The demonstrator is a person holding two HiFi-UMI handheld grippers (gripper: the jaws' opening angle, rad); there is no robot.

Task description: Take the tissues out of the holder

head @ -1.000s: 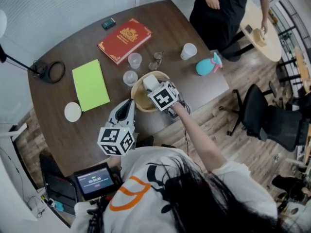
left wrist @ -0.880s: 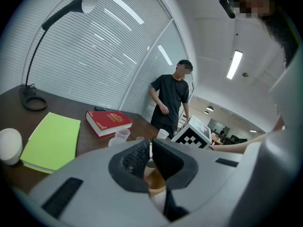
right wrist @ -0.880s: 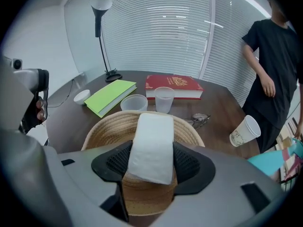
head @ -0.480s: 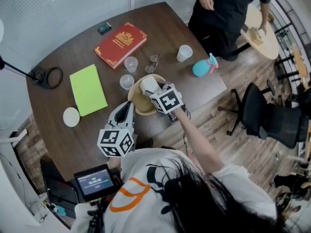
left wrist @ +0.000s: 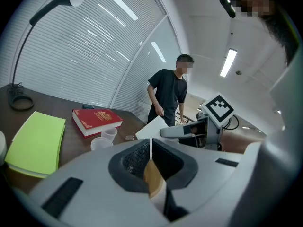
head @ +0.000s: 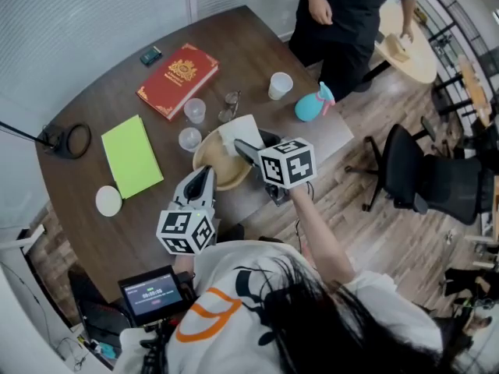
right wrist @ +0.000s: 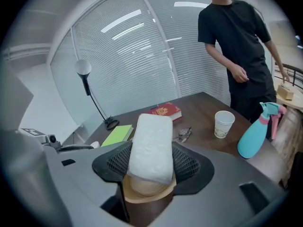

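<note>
Two grippers, both clamped. My right gripper (head: 248, 148) grasps the white tissues pack (right wrist: 150, 145), held just over the wooden holder (head: 209, 160) on the table (head: 109, 100). My left gripper (left wrist: 151, 161) pinches the holder's near rim. Red book (head: 178, 70) lies beyond.

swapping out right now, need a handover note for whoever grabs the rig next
Left gripper: shut on the rim of the holder, which sits on the table.
Right gripper: shut on the tissues, held over the holder.
Done: tissues gripped and apparently raised out of the holder.
Left: carry them clear to one side, set them on the table, open both grippers.
</note>
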